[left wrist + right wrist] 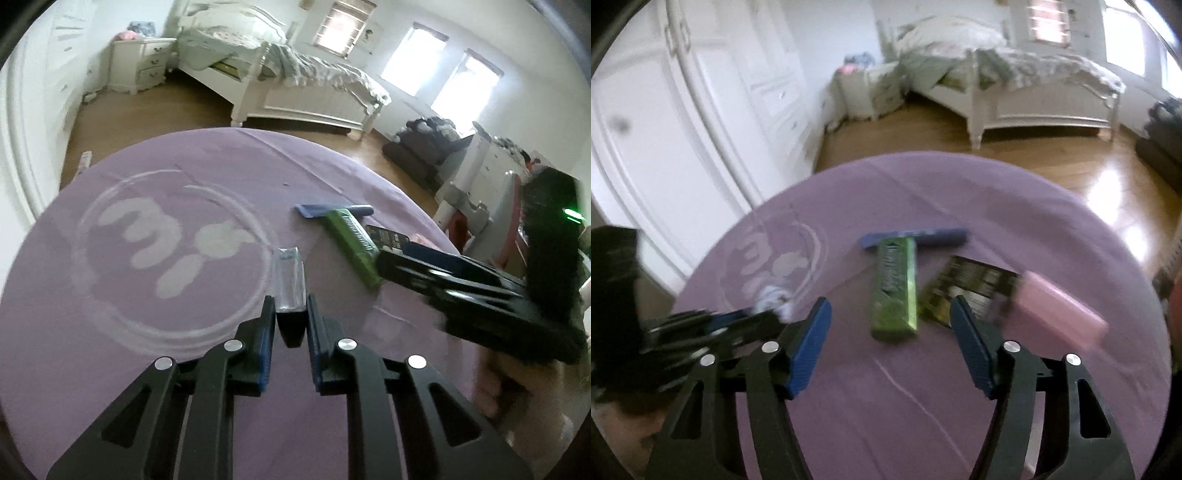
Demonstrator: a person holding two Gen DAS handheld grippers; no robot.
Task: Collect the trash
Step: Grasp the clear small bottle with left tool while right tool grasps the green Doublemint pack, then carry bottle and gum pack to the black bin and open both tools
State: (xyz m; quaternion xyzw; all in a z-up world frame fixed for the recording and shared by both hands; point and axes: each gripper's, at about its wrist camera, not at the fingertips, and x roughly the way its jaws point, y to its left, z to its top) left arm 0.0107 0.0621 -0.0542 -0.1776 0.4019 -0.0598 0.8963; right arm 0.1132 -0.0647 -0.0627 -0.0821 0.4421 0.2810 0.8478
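Nearest: your left gripper (291,310) is pinching a small clear plastic piece w/ dark end (290,284), pads pressed on its near end; rest of it is sticking out fwd over the purple tabletop (110,314). Can't tell if it's lifted or lying flat.

Right gripper (890,321) is hanging spread, nothing btwn the pads. Green wrapper (894,288) is lying just ahead of the gap, roughly centred, long axis running away from you.

Step in hand, as I'm judging it: right side is lining up on the green wrapper while left is keeping its piece.
- You're wanting the pads straddling the narrow width, not the length; current alignment is looking about right.
- Come down so the tips are reaching the cloth either side before you're squeezing; wrapper looks thin & slippery, so it may be skidding if only one pad is touching.
- Dark packet (975,291) is sitting just right of the green one, pink block (1060,314) beside that. Watch that the right finger isn't snagging the dark packet's corner.
- Keep the left squeeze steady; piece is held by one end only, could be pivoting.

Farther: blue strip (916,236) is lying crosswise at the green wrapper's far end, touching or overlapping, can't tell which. Leave for a later pass.

Bkgd: white bed (314,99), wood floor (1052,170).
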